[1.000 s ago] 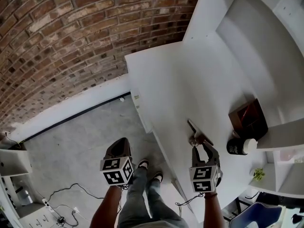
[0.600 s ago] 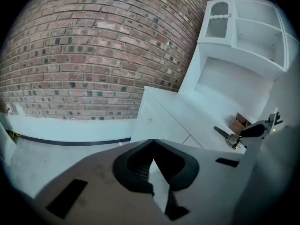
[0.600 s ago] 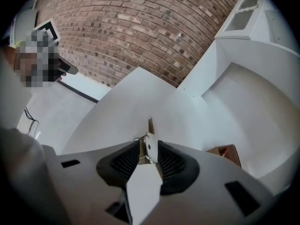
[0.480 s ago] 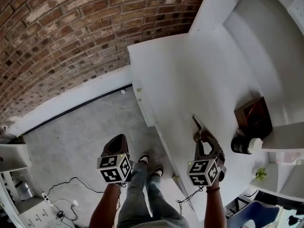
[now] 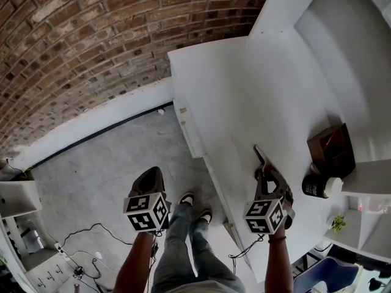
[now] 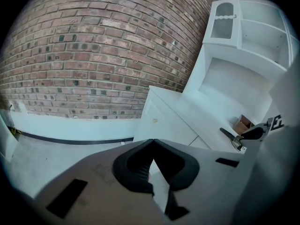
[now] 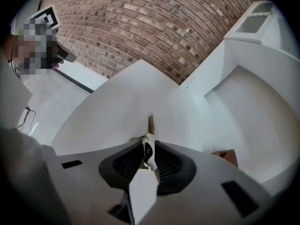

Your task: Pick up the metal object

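Moved: right gripper [image 7: 146, 156] has closed in over metal object [image 7: 150, 124] near counter's [image 5: 232, 90] front edge.
Hold: pinching it.
Idle: left gripper [image 6: 151, 161] pressed together, empty.

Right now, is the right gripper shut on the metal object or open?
Shut: the right gripper has both pads pressed on the metal object, whose tip juts ahead over the white counter.

No words, brands or numbers legible, square coded markers borne on the left gripper [image 5: 153, 174] and right gripper [image 5: 265, 176], marks on the dark jar [image 5: 313, 187] unreadable.
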